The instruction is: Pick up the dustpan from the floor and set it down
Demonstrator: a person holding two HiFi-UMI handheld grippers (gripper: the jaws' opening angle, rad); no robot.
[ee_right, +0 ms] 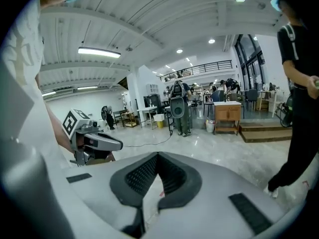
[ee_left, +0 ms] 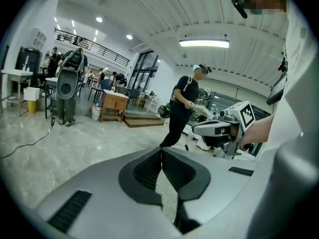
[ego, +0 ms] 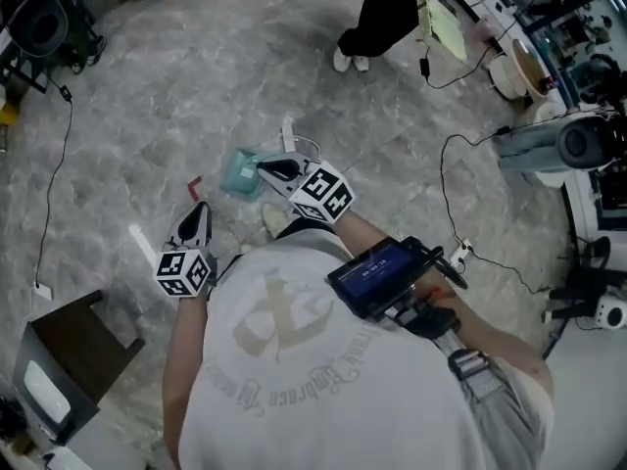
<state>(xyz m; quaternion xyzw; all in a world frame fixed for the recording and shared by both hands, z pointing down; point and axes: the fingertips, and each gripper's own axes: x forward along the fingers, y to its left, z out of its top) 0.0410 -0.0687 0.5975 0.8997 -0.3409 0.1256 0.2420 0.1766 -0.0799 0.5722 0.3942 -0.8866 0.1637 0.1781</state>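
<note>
In the head view a pale teal dustpan (ego: 238,172) lies on the grey marbled floor in front of me. My right gripper (ego: 263,169) hovers just to the dustpan's right, its tips over the pan's edge. Its jaws are shut and hold nothing. In the right gripper view the same gripper (ee_right: 158,155) has its pads meeting and only floor shows below them. My left gripper (ego: 202,209) is lower left of the dustpan and apart from it. In the left gripper view its tips (ee_left: 161,151) touch and nothing is between them. The dustpan appears in neither gripper view.
A person in black (ego: 387,13) stands beyond the dustpan holding a yellow-green sheet. A black cable (ego: 446,179) trails to machines at the right (ego: 568,145). A dark stool (ego: 83,346) is lower left. A red scrap (ego: 194,184) and a white strip (ego: 142,243) lie near the left gripper.
</note>
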